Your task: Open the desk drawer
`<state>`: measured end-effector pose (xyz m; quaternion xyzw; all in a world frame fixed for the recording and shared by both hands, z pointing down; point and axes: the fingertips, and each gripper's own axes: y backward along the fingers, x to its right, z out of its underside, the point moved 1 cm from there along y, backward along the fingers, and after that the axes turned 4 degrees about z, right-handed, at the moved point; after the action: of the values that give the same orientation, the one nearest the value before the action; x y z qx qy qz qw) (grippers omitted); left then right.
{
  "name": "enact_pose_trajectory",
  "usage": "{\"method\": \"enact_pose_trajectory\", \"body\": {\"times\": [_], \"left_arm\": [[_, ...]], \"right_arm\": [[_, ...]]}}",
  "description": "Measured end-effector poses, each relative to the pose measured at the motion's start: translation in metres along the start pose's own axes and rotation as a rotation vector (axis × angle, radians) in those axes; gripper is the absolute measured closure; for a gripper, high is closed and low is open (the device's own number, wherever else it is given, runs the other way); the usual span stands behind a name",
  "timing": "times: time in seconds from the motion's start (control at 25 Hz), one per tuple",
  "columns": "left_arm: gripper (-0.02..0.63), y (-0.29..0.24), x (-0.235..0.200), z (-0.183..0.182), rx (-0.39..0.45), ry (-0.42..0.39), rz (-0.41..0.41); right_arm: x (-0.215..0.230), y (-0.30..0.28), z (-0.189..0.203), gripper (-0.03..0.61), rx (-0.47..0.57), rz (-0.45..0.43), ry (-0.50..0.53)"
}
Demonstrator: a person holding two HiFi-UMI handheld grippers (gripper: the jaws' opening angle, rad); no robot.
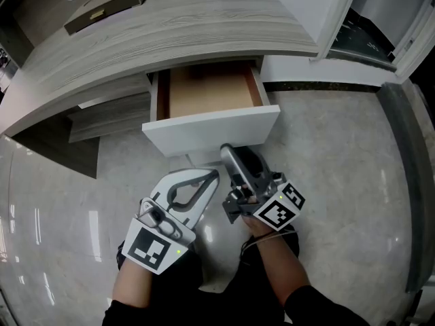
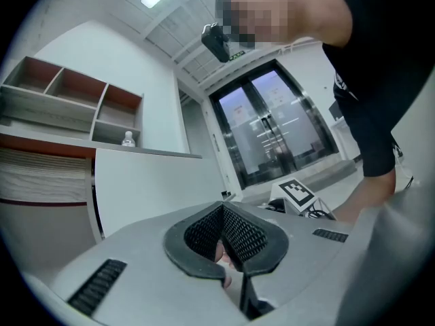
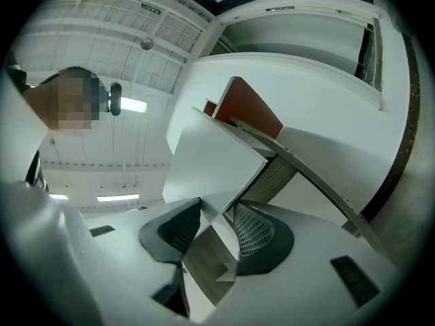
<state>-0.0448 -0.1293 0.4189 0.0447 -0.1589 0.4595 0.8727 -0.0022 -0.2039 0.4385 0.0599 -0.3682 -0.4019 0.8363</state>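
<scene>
Head view is showing the drawer (image 1: 211,131) sticking out from under the grey wooden table (image 1: 170,46). It is pulled open and its brown wooden bottom is showing. The white front of the drawer is facing the person, above the shiny floor (image 1: 326,175). The right tool (image 1: 231,156) is reaching up to the bottom edge of that white front from below. Right gripper view is showing the right tool (image 3: 217,226) with its jaws apart and the lower edge of the drawer (image 3: 211,161) sitting between them. One pad is lying on the white face and the other is behind it, so it is holding the drawer's front. The left tool (image 1: 215,175) is hanging just beside the right one, a little lower, and is not touching the drawer. Left gripper view is showing the left tool (image 2: 224,233) with its two dark pads pressed together and holding nothing. A flat box (image 1: 102,12) is lying far back on the table.
</scene>
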Motion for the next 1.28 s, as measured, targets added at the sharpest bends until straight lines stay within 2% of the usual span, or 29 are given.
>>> {"method": "enact_pose_trajectory", "body": {"times": [0.08, 0.4, 0.92, 1.28], "left_arm": [[0.609, -0.002, 0.001, 0.001, -0.016, -0.023, 0.006], [0.609, -0.002, 0.007, 0.004, -0.025, -0.009, 0.014], [0.609, -0.013, 0.017, 0.010, -0.062, -0.079, 0.048], [0.609, -0.010, 0.017, 0.013, -0.087, -0.105, 0.035]], "right_arm": [[-0.001, 0.002, 0.001, 0.430, -0.007, 0.001, 0.011], [-0.002, 0.009, 0.003, 0.430, -0.011, 0.004, 0.015], [0.007, 0.018, 0.013, 0.430, -0.019, 0.017, 0.064], [0.021, 0.024, 0.032, 0.430, -0.040, 0.053, 0.077]]}}
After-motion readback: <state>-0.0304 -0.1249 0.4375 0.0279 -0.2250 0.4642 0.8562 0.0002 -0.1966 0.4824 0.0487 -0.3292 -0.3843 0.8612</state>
